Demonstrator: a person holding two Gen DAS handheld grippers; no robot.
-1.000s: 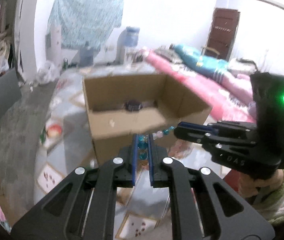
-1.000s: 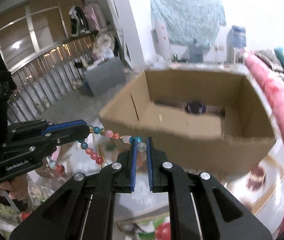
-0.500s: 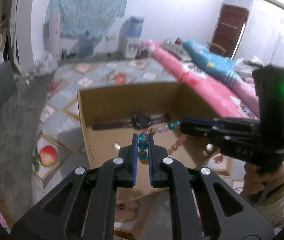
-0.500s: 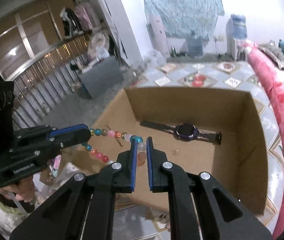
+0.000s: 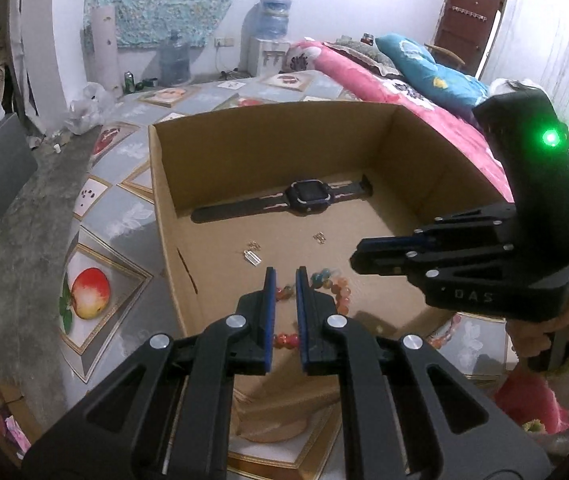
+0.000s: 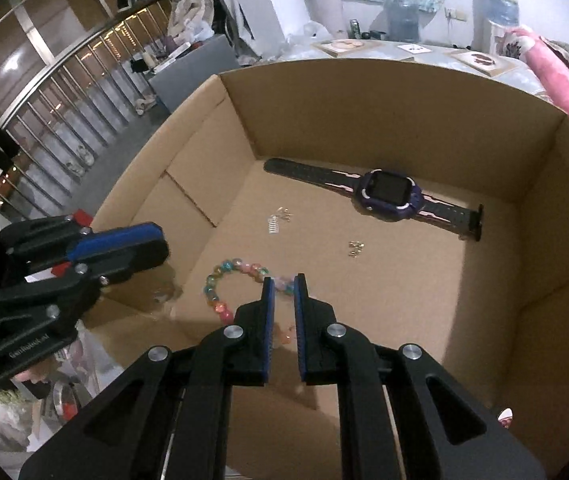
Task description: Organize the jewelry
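I held both grippers over the open cardboard box [image 6: 384,92], tilted down into it. My right gripper [image 6: 283,280] had its jaws drawn narrow on the bead bracelet [image 6: 220,280], a pale bead sitting between the blue pads. From there the string of coloured beads curved away to the left over the box floor, near the front left corner. My left gripper [image 5: 284,276] was also nearly closed, and beads showed between its pads [image 5: 270,292]; I think it was pinching the same bracelet [image 5: 340,292], though the view past my fingers was too cramped to be sure the pads pressed on it. In the right wrist view that gripper [image 6: 160,246] reached in over the left wall of the box.

Further back on the box floor lay a dark wristwatch [image 6: 388,194] with its strap stretched flat, close to the rear wall. Between the watch and the bracelet sat a few small metal pieces [image 6: 278,218], apart from both. The box [image 5: 268,148] stood on a patterned floor mat [image 5: 96,280] beside a pink-covered bed [image 5: 364,80].
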